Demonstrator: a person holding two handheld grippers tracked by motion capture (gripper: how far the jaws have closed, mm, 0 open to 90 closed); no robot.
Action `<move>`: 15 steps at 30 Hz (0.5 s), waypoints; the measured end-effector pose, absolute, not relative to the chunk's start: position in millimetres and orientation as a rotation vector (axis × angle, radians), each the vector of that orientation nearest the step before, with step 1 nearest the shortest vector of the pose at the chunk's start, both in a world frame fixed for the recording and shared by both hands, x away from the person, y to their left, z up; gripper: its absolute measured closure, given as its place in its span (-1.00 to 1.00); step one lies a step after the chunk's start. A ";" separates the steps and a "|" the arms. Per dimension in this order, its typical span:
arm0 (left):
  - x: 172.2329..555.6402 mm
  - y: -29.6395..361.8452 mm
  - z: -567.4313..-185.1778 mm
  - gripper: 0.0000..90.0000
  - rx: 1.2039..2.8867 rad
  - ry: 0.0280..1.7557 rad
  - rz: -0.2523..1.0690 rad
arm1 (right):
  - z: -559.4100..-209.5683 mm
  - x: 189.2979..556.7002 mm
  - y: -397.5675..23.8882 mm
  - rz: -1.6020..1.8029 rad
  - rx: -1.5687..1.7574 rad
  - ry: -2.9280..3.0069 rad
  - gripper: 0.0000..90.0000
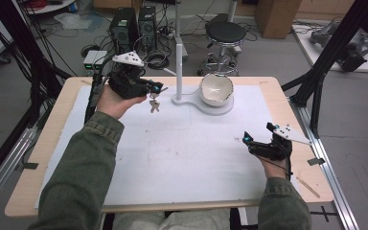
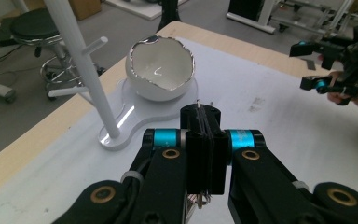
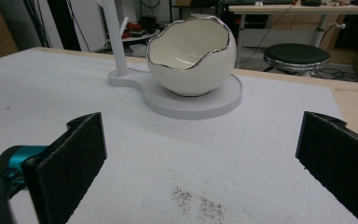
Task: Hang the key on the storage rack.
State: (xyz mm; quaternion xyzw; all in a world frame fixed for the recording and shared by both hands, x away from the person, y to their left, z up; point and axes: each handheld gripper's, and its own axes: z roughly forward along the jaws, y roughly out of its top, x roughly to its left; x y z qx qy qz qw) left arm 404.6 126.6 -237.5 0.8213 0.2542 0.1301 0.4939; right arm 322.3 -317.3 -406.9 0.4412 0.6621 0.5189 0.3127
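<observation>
My left gripper (image 1: 158, 89) is held above the table's far left, its jaws pressed together on the ring of a bunch of keys (image 1: 154, 104) that dangles below them. In the left gripper view the shut jaws point toward the white egg-shaped bowl (image 2: 162, 69), and a bit of metal from the keys (image 2: 198, 200) peeks out under them. The bowl (image 1: 216, 89) rests on a white stand base (image 1: 223, 108) with an upright pole (image 1: 178, 52) carrying pegs. My right gripper (image 1: 258, 132) sits low at the near right, open, with nothing between its jaws (image 3: 203, 158).
A white mat (image 1: 182, 153) covers most of the wooden table (image 1: 28, 167). A black stool (image 1: 225, 33), computer towers (image 1: 124, 26) and cables stand on the floor beyond the far edge. Black frame posts (image 1: 323, 72) flank the table.
</observation>
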 end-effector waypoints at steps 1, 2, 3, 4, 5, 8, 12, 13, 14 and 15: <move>406.3 125.3 -236.4 0.97 1.993 0.613 0.316 | -406.9 322.2 -317.2 1.370 1.167 1.748 -0.98; 408.5 122.9 -235.5 0.97 1.988 0.614 0.311 | -407.0 322.3 -317.3 1.367 1.163 1.746 -0.99; 410.2 121.3 -234.6 0.97 1.991 0.610 0.310 | -406.9 322.2 -317.3 1.367 1.162 1.748 -0.98; 412.1 119.8 -233.6 0.97 1.992 0.606 0.309 | -407.0 322.3 -317.5 1.368 1.159 1.748 -0.99; 413.7 117.8 -232.6 0.97 1.990 0.605 0.308 | -407.0 322.4 -317.4 1.366 1.159 1.748 -0.98; 418.4 112.9 -230.1 0.97 1.986 0.595 0.299 | -407.1 322.5 -317.2 1.368 1.161 1.746 -0.99; 423.9 109.2 -228.9 0.97 1.973 0.583 0.285 | -406.8 322.5 -318.3 1.369 1.164 1.741 -0.99; 426.0 108.0 -229.0 0.97 1.971 0.587 0.284 | -406.6 322.3 -318.7 1.371 1.167 1.741 -0.99; 428.3 107.4 -228.6 0.97 1.977 0.589 0.291 | -406.6 322.4 -319.5 1.372 1.169 1.739 -0.99; 430.6 106.6 -228.4 0.97 1.976 0.592 0.294 | -406.6 322.3 -319.9 1.374 1.172 1.737 -0.99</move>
